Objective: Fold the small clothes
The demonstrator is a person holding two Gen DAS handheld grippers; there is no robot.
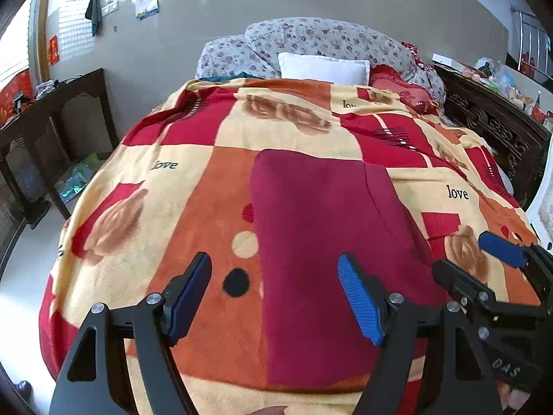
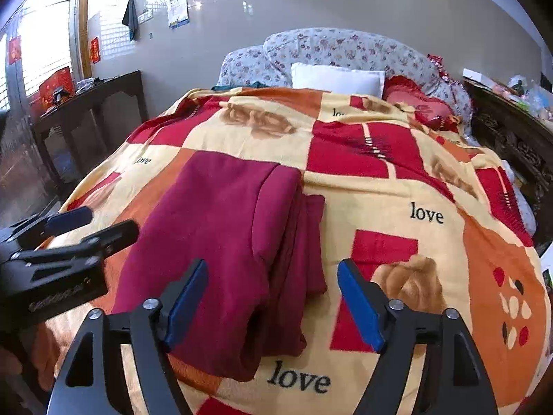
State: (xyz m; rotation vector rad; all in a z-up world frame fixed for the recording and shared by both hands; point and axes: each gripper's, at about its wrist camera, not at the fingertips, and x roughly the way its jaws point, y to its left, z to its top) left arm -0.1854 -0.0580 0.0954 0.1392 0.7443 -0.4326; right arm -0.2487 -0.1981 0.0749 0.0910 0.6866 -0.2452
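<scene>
Status: both of my grippers hover above the bed, nothing held.

L gripper [image 1: 274,297]: jaws spread wide, empty. The maroon garment [image 1: 321,242] lies directly ahead of and under it, flat on the patterned blanket [image 1: 179,207]. Its left edge runs between my two fingers; the right finger sits over the cloth, the left finger over bare blanket.

R gripper [image 2: 273,301]: jaws also wide, empty. From here the garment [image 2: 221,242] lies ahead and to the left. Its right edge, where stacked layers show, falls between the fingers.

Long axis: runs away from both grippers, near end toward me, far end toward the pillow [image 2: 337,77]. The piece looks already folded lengthwise into a narrow strip, w/ a layer sticking out along the right side.

Judgement: next fold is prob. end over end along that axis. Each gripper is approx. at its own near corner, L on left edge, R on right edge, neither clearly nearer. Near hem is close below both; contact w/ cloth cannot be confirmed.

Risk: the protruding right-side layer may slip out of line if only the top layer is pinched.
</scene>
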